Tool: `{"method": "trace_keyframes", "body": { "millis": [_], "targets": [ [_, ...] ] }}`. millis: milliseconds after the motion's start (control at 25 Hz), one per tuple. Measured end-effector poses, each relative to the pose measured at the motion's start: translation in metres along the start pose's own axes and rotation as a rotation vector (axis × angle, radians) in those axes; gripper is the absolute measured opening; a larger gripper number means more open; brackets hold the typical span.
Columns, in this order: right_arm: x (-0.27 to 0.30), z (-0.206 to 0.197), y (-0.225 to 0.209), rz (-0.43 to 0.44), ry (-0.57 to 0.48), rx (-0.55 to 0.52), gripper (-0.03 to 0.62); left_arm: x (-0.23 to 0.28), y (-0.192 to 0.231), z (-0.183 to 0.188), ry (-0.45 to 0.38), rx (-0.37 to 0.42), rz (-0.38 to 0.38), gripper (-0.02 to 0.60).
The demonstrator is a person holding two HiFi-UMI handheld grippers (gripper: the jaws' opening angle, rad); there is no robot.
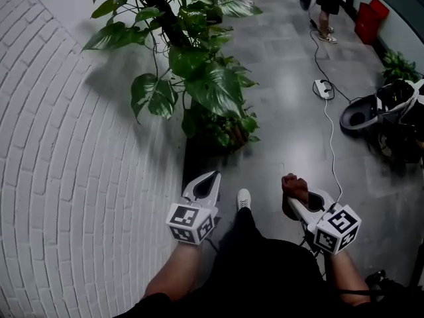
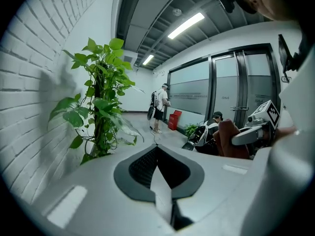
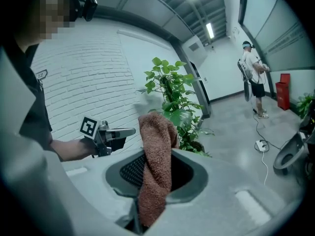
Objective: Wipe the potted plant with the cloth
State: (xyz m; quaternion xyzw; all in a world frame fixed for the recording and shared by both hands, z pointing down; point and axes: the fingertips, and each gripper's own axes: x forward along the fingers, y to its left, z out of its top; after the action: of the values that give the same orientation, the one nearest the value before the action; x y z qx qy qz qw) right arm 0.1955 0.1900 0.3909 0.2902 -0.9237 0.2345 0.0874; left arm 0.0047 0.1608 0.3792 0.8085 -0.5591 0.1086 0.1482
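— Plant?
— Plant (image 1: 192,65) at 12 o'clock in the head view, against the brick wall (image 1: 59,144).
— Tongs?
— Left tongs (image 1: 212,177) at 6 o'clock, closed, empty. Right tongs (image 1: 293,196) at 4 o'clock, clamped on the cloth (image 3: 156,156), well apart from the leaves.

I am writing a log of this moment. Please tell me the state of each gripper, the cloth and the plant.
Left gripper: shut, nothing between its jaws.
Right gripper: shut on the cloth.
Cloth: pinched in the right jaws, sticking up past them, apart from the plant.
Plant: upright beside the brick wall, touched by neither gripper.
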Motion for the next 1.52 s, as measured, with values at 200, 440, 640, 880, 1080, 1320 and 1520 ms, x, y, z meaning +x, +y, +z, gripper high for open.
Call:
{"method": "trace_keyframes", "body": {
  "millis": [200,440,640,880,1080,1320,1520],
  "targets": [
    [0.063,0.040,-0.011,0.001,0.020,-0.027,0.066,0.040,0.060,0.017,0.016,0.014,0.000,0.009],
    [0.145,0.098,-0.018,0.017,0.050,-0.096,0.067,0.089,0.132,0.025,0.056,-0.015,-0.007,0.009],
    [0.218,0.135,-0.013,0.060,0.072,-0.198,0.067,0.129,0.173,0.027,0.071,-0.014,-0.045,0.010],
    [0.297,0.177,-0.007,0.088,0.129,-0.327,0.067,0.167,0.203,0.029,0.084,0.001,-0.103,0.009],
    [0.354,0.214,-0.005,0.070,0.205,-0.496,0.067,0.195,0.215,0.027,0.089,0.018,-0.159,0.009],
    [0.402,0.223,-0.009,0.050,0.283,-0.780,0.067,0.215,0.225,0.025,0.079,0.009,-0.179,0.010],
    [0.427,0.215,-0.015,0.050,0.345,-0.909,0.067,0.230,0.224,0.030,0.061,0.025,-0.203,0.009]
  ]
}}
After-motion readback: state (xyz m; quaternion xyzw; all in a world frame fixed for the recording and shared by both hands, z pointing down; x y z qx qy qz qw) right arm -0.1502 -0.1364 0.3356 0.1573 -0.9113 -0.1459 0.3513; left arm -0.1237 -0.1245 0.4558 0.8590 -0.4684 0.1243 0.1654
